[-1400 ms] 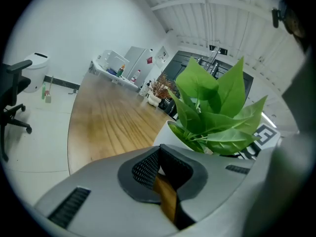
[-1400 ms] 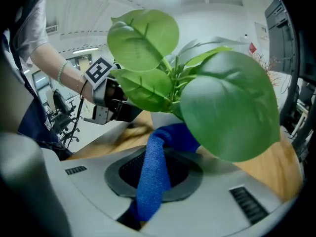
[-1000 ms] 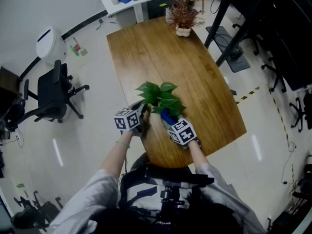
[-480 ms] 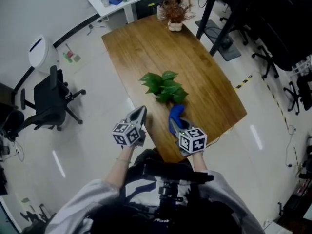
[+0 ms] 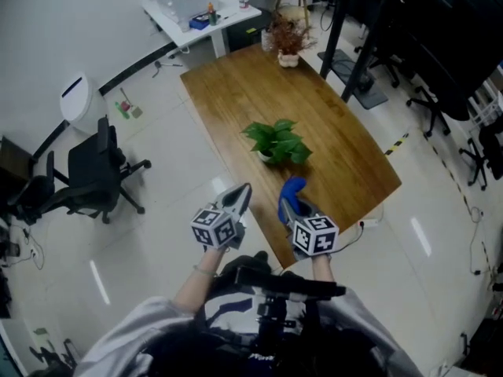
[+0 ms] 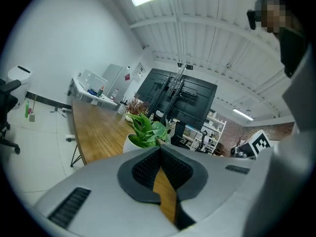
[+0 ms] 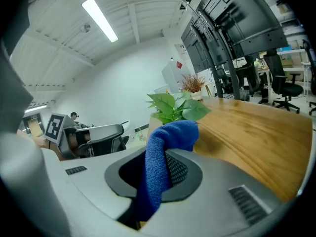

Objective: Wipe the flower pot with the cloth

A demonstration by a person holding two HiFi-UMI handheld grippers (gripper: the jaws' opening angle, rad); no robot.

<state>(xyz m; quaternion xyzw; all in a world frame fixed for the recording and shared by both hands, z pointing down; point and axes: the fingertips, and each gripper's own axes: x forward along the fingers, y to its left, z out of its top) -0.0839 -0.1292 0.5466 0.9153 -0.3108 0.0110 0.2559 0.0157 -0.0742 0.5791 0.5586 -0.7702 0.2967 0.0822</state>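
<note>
Head view: right gripper (image 5: 288, 204) clamped on the blue cloth (image 5: 294, 187), left gripper (image 5: 242, 193) closed empty, flower pot (image 5: 265, 156) mid-frame on the counter (image 5: 338, 140), so I'd brace its rim left and wipe under the leaves.

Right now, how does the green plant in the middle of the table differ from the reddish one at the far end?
The green plant has broad, fresh-looking leaves; the reddish plant is thin and twiggy. The green plant stands mid-table; the reddish plant sits at the table's far end. The green plant spreads low and wide; the reddish plant is a narrower tuft. Both are potted and stand upright on the wooden table.
</note>
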